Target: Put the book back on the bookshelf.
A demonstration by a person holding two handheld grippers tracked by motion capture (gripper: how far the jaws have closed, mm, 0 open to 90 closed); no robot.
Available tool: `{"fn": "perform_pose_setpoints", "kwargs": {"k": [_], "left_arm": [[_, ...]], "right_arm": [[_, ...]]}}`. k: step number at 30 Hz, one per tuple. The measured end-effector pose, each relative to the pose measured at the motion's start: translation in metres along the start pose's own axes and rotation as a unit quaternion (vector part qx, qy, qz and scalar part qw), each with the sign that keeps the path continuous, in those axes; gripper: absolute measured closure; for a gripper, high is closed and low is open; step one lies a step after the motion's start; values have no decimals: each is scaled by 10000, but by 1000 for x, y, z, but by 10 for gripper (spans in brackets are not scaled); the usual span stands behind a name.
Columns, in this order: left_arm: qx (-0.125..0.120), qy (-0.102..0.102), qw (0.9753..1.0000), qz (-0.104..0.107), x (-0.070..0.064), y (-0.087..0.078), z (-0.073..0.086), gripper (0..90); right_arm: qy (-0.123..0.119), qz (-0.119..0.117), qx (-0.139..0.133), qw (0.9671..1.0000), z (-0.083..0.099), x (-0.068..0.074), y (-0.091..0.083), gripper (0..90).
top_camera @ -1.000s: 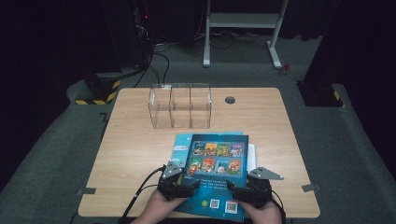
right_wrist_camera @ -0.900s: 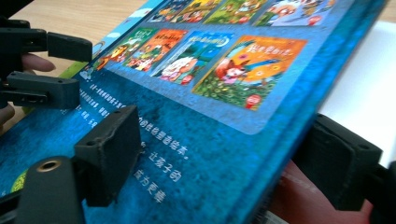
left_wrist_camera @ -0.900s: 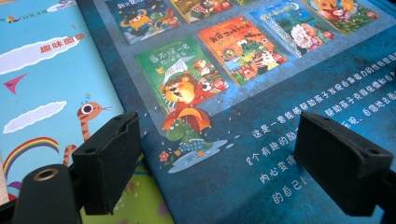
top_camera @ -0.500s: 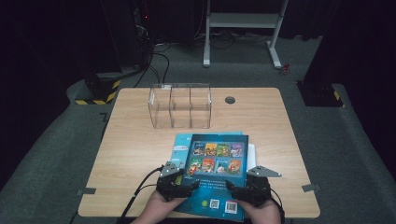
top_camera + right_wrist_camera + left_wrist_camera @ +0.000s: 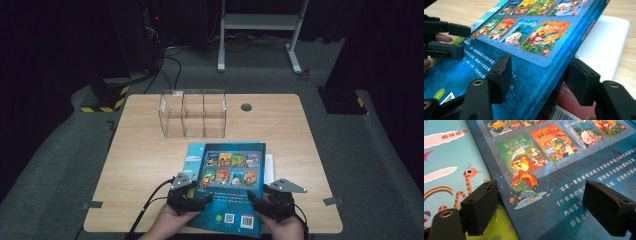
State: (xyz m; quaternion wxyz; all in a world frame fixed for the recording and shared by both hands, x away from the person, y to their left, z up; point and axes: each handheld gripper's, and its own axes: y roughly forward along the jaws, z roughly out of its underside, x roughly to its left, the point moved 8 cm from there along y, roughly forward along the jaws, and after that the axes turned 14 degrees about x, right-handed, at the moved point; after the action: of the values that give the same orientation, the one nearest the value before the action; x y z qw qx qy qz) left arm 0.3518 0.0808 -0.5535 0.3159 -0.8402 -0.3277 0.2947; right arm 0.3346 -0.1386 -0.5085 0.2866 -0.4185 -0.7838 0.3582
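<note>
Both grippers (image 5: pixel 206 198) (image 5: pixel 252 202) open astride dark blue book (image 5: pixel 231 192) at lower centre, teal book (image 5: pixel 194 156) beneath, clear organizer (image 5: pixel 192 114) above, white pad (image 5: pixel 606 45) at right.

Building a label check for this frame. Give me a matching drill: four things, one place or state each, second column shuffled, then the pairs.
1. dark blue book
2. clear organiser
3. white book
4. left tool

A. back half of the table, three compartments
B. jaws apart, over the dark cover's left edge
C. top of the stack, back cover up
D. under the stack, sticking out on its right

Pairs: 1-C, 2-A, 3-D, 4-B
</note>
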Motion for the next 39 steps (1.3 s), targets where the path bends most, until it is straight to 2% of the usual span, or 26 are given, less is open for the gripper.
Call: {"fn": "perform_pose_setpoints", "kwargs": {"k": [2,5,10,13,16,17,18,20,26,28,31,37,39], "left_arm": [[4,-3,10000,6,0,0,0,135],[-7,-28,10000,41,1,-1,0,135],[-12,-52,9999,130,2,-1,0,128],[17,-152,9997,215,3,-1,0,105],[41,-220,9993,309,5,-1,-1,57],[55,-230,9991,353,5,-1,-1,34],[78,-232,9990,369,5,-1,-1,34],[113,-257,9988,411,5,-2,0,16],[201,-297,9986,384,6,-4,1,28],[186,-370,9985,368,7,-7,0,45],[135,-450,9982,366,9,-14,0,120],[-222,-478,9982,272,10,-30,-7,248],[-339,-452,9981,250,10,-36,-9,317]], "right_arm": [[2,51,-27,10000,0,1,-1,414],[-120,133,-145,9997,-2,1,-4,441],[-187,153,-261,9994,-4,3,-7,458],[-246,196,-305,9990,-4,4,-9,463],[-370,213,-323,9986,-4,8,-9,489],[-535,250,-386,9975,-4,14,-9,492],[-535,250,-386,9975,-4,14,-9,492],[-707,328,-402,9961,-6,20,-8,503],[-565,206,-403,9974,-7,20,-7,516],[-557,203,-407,9974,-8,20,-7,519],[-419,150,-472,9979,-9,20,-10,561],[-317,208,-626,9973,-15,20,-18,599],[-278,206,-740,9967,-18,22,-25,623]]}}
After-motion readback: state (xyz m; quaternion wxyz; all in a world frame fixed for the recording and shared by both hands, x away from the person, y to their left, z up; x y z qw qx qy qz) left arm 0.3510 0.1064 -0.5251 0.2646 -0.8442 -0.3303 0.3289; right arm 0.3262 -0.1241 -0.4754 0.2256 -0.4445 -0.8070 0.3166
